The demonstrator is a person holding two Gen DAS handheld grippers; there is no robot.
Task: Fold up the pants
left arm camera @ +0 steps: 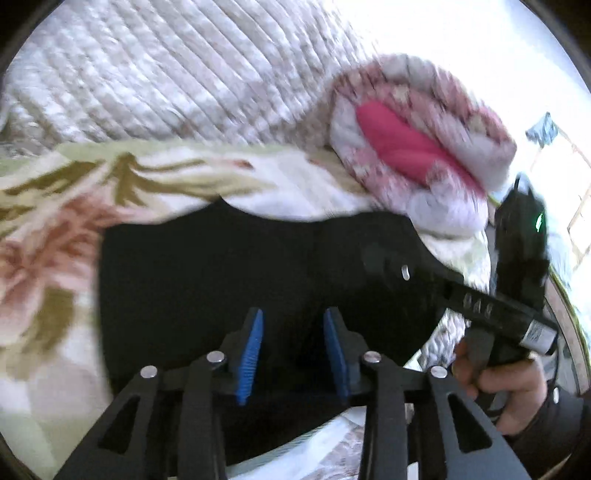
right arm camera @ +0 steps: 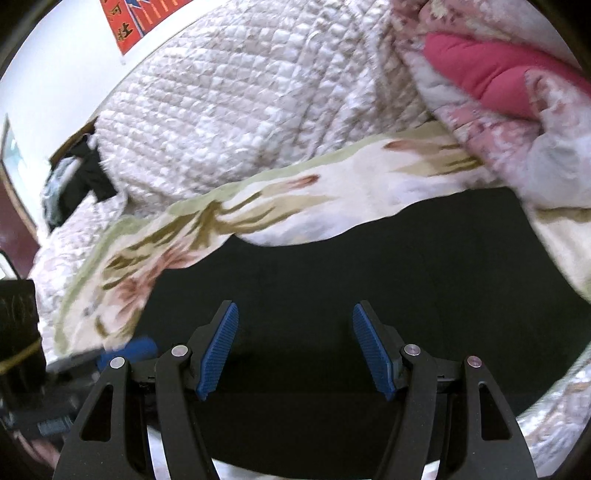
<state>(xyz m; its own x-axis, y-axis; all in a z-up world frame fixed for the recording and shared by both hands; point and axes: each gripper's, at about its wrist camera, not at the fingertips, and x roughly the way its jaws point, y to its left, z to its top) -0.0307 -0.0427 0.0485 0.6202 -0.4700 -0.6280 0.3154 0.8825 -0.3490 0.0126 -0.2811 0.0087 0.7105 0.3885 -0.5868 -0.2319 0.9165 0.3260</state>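
The black pants [left arm camera: 229, 266] lie flat on a floral blanket [left arm camera: 59, 229] on the bed, folded into a compact dark shape. My left gripper [left arm camera: 293, 321] hovers over their near edge, jaws open with nothing between the blue pads. The right gripper's body shows at the right of the left wrist view [left arm camera: 491, 310], held by a hand. In the right wrist view the pants [right arm camera: 369, 266] fill the middle, and my right gripper [right arm camera: 294, 317] is wide open above them, holding nothing.
A white quilted bedspread [right arm camera: 221, 110] covers the bed behind. A rolled pink floral duvet [left arm camera: 413, 147] lies at the back right, also in the right wrist view [right arm camera: 498, 81]. Dark clothes [right arm camera: 74, 184] are heaped at the far left. A red wall hanging [right arm camera: 129, 22] is above.
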